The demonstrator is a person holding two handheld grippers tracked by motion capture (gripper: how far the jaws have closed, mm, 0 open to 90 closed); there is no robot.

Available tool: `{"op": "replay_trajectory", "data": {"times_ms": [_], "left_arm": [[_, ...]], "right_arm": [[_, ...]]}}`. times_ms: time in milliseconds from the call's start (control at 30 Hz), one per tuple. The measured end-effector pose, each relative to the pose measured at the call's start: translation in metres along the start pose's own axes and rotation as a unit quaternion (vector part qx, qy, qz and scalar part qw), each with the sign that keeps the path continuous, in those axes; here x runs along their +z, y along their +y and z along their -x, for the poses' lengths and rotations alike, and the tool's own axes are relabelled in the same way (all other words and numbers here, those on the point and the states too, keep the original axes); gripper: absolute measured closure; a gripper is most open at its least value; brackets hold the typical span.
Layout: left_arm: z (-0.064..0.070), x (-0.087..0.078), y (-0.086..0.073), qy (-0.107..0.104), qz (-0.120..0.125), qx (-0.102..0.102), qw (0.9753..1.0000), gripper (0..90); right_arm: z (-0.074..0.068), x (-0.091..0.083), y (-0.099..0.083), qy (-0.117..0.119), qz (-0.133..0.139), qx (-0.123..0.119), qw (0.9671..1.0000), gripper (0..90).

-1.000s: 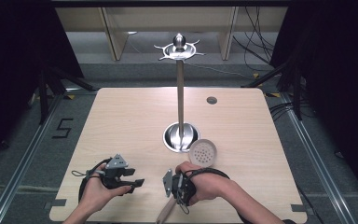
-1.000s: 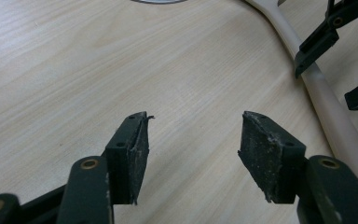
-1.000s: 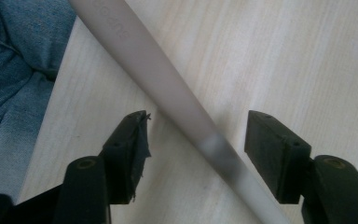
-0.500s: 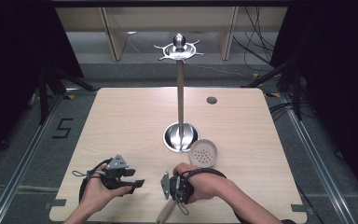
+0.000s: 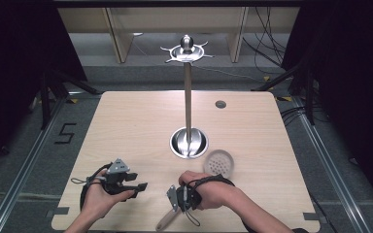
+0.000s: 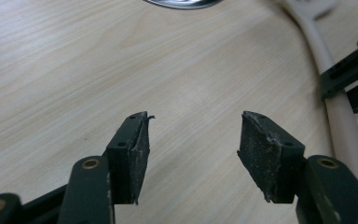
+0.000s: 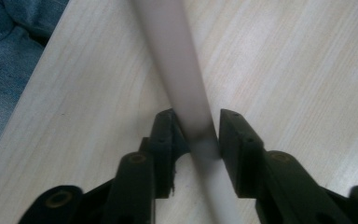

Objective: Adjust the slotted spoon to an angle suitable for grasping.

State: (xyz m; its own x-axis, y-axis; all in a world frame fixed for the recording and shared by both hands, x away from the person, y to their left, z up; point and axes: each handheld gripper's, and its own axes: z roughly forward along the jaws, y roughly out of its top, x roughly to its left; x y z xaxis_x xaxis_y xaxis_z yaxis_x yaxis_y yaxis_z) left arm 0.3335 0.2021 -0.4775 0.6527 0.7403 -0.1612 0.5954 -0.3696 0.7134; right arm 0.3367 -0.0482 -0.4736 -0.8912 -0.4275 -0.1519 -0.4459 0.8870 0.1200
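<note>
**Right hand-held gripper clamped on utensil handle**

Pale wood tabletop [image 5: 126, 126], dark room around it. A metal stand [image 5: 188, 141] rises mid-table. Nearer the person than the stand, the right hand-held gripper [image 7: 200, 133] pinches a cream utensil handle [image 7: 177, 60]; the left hand-held gripper [image 6: 193, 140] stands apart, holding nothing.

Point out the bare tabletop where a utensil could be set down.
Free: the left half, between the table edge and the stand, and the far right around the small dark disc. Crowded: the near edge, with the left gripper, right gripper, skimmer.
</note>
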Motion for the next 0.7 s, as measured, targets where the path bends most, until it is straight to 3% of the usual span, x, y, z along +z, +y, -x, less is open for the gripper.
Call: {"op": "replay_trajectory", "data": {"times_ms": [67, 133, 233, 267, 300, 367, 433, 567, 633, 667, 700], "left_arm": [[-0.002, -0.003, 0.0, 0.014, 0.012, -0.012, 0.9998, 41.9], [-0.006, -0.005, 0.001, 0.022, 0.027, -0.016, 0.9993, 42.2], [-0.012, -0.012, 0.002, 0.049, 0.043, -0.029, 0.9974, 42.3], [-0.013, -0.013, 0.002, 0.056, 0.046, -0.034, 0.9967, 42.3], [-0.015, -0.015, 0.002, 0.06, 0.047, -0.04, 0.9963, 42.3], [-0.017, -0.016, 0.001, 0.066, 0.048, -0.047, 0.9956, 42.3], [-0.019, -0.016, 0.0, 0.065, 0.045, -0.051, 0.9955, 42.3], [-0.02, -0.016, 0.0, 0.063, 0.05, -0.056, 0.9952, 42.3], [-0.021, -0.018, 0.001, 0.064, 0.046, -0.056, 0.9953, 42.3], [-0.021, -0.018, 0.0, 0.061, 0.047, -0.056, 0.9954, 42.3], [-0.021, -0.018, 0.0, 0.063, 0.052, -0.06, 0.9949, 42.3]], "right_arm": [[0.002, -0.001, 0.0, -0.007, 0.006, -0.01, 0.9999, 74.5], [0.001, -0.003, -0.003, -0.01, 0.011, 0.013, 0.9998, 74.6], [0.0, -0.005, -0.005, -0.011, 0.019, 0.02, 0.9996, 74.7], [-0.002, -0.005, -0.007, -0.012, 0.026, 0.036, 0.9989, 74.7], [0.0, -0.008, -0.007, -0.023, 0.024, 0.021, 0.9992, 74.7], [-0.002, -0.011, -0.013, -0.028, 0.052, 0.062, 0.9964, 74.7], [-0.001, -0.013, -0.015, -0.031, 0.056, 0.069, 0.9956, 74.8], [0.003, -0.022, -0.024, -0.054, 0.09, 0.085, 0.9908, 74.7], [0.004, -0.029, -0.028, -0.063, 0.092, 0.101, 0.9886, 74.7], [0.002, -0.033, -0.03, -0.066, 0.093, 0.123, 0.9858, 74.8], [0.002, -0.034, -0.032, -0.072, 0.104, 0.126, 0.9839, 74.8]]}}
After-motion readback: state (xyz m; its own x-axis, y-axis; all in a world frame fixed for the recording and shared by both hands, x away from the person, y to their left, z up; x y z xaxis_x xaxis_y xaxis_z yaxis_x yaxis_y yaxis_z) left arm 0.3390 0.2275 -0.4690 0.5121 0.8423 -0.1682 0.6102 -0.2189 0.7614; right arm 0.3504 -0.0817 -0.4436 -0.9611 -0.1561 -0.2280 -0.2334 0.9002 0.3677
